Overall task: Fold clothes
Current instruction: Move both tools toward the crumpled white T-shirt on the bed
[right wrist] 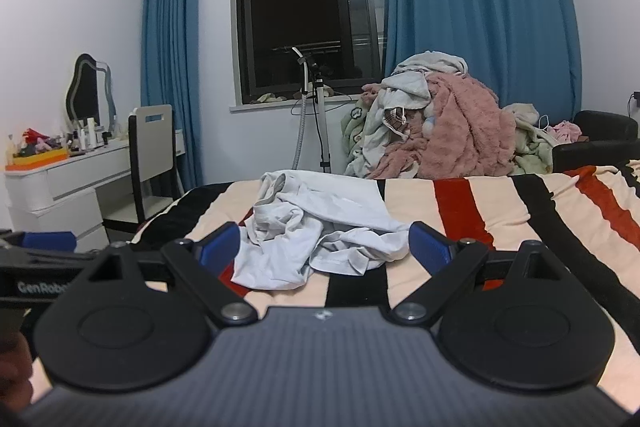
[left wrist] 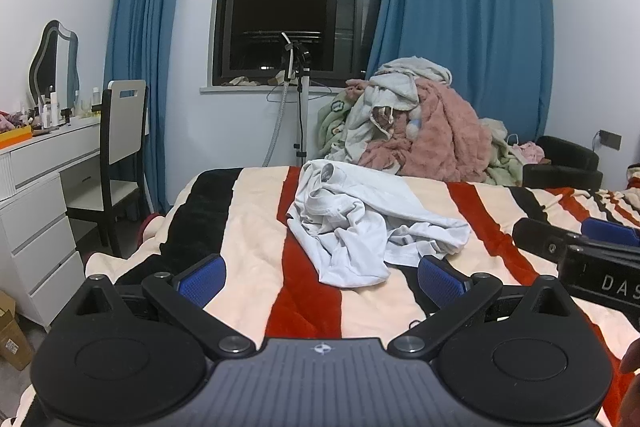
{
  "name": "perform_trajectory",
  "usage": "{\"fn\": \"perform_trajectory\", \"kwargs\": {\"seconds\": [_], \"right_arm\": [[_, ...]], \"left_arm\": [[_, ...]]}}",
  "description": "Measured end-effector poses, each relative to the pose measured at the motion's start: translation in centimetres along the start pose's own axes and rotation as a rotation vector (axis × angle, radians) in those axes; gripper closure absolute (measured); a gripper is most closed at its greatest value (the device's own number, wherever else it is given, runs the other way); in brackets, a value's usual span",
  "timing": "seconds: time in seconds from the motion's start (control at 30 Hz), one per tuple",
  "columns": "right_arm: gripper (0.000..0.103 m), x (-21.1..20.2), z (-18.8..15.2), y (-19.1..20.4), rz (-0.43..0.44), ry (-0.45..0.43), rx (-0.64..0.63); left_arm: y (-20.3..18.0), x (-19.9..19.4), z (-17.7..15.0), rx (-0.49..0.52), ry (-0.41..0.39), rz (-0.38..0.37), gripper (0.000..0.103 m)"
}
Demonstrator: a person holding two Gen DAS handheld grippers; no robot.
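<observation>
A crumpled pale blue-white garment (left wrist: 360,227) lies in a heap on the striped blanket (left wrist: 248,227) of the bed; it also shows in the right wrist view (right wrist: 320,235). My left gripper (left wrist: 322,277) hovers open just short of the garment's near edge, blue pads wide apart, nothing between them. My right gripper (right wrist: 324,249) is also open, its pads either side of the garment's near part and nothing pinched between them. The right gripper's body (left wrist: 580,251) shows at the right of the left wrist view, and the left gripper's body (right wrist: 40,259) at the left of the right wrist view.
A big pile of pink, green and grey laundry (left wrist: 416,131) sits beyond the bed's far edge. A white dresser (left wrist: 36,187) with a mirror and a chair (left wrist: 120,155) stand at left. A garment steamer stand (left wrist: 300,99) is under the dark window. A black armchair (left wrist: 568,163) is at right.
</observation>
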State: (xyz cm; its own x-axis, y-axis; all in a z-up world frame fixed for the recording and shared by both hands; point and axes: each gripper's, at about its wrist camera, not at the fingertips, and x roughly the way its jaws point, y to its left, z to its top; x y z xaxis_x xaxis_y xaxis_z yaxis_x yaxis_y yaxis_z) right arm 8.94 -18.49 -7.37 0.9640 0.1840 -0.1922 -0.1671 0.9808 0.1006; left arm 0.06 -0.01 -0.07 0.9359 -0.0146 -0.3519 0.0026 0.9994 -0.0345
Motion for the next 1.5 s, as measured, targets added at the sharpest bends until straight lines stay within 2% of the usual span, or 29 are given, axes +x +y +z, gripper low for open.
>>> {"fn": "perform_trajectory", "kwargs": {"seconds": [0.97,1.33,1.5], "right_arm": [[0.010,-0.3,0.0,-1.0,-0.026,-0.017,0.017],[0.010,-0.7,0.1,-1.4,-0.038,-0.064,0.056],[0.010,-0.6,1.7,-1.7,-0.026,-0.085,0.095]], "left_arm": [[-1.3,0.8,-1.0,0.044,-0.011,0.018,0.000],[-1.4,1.1,-1.2,0.050,-0.001,0.021,0.000],[-1.4,1.4,-1.4,0.051,0.007,0.034,0.000]]}}
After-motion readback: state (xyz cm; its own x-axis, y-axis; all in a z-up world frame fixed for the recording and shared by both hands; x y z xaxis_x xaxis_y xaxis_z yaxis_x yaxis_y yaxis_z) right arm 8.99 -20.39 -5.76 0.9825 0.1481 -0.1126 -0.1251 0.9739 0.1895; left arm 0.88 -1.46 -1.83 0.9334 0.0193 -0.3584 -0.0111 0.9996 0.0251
